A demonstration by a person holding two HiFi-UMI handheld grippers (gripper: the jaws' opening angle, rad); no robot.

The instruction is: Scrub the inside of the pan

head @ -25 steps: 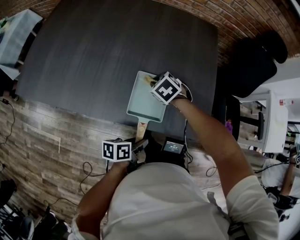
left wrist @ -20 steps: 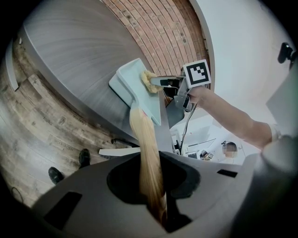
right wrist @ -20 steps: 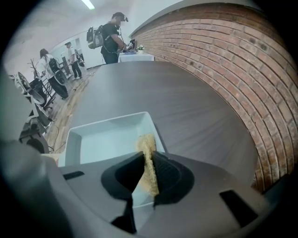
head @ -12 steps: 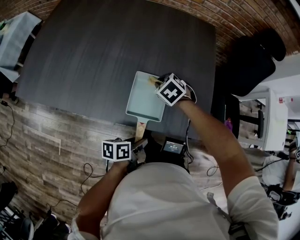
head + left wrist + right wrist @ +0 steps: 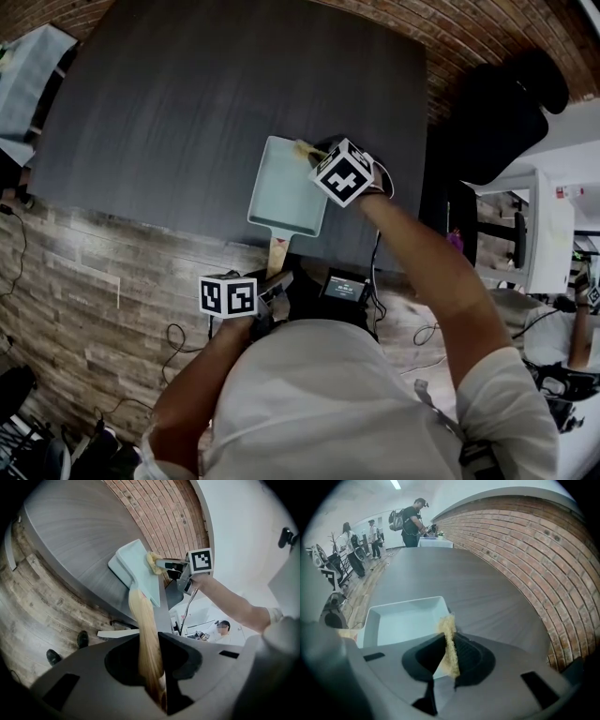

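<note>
The pan (image 5: 284, 184), a shallow pale blue-green rectangle with a light wooden handle (image 5: 277, 253), lies flat on the dark table (image 5: 206, 94) close to its near edge. The handle sticks out over that edge toward the person. The inside of the pan looks bare and clean in the right gripper view. The left gripper (image 5: 275, 281) has its jaws clamped on the wooden handle, which runs straight out between them in the left gripper view, so the pan is pinned from the near side. The right gripper (image 5: 316, 156) points steeply down at the pan's far right corner, its jaws closed on a thin yellowish scrub pad (image 5: 305, 148) that stands on edge between them. The pad's free tip sits at the rim of that corner; whether it presses on the pan or hangs just above it cannot be told. The marker cubes ride on top of both grippers. Around the table lie wood-plank flooring (image 5: 84, 281) on the near side and a brick wall (image 5: 525, 550) on the far side. A black chair (image 5: 506, 112) stands just beside the table's right end, and several people stand well away in the room behind.
</note>
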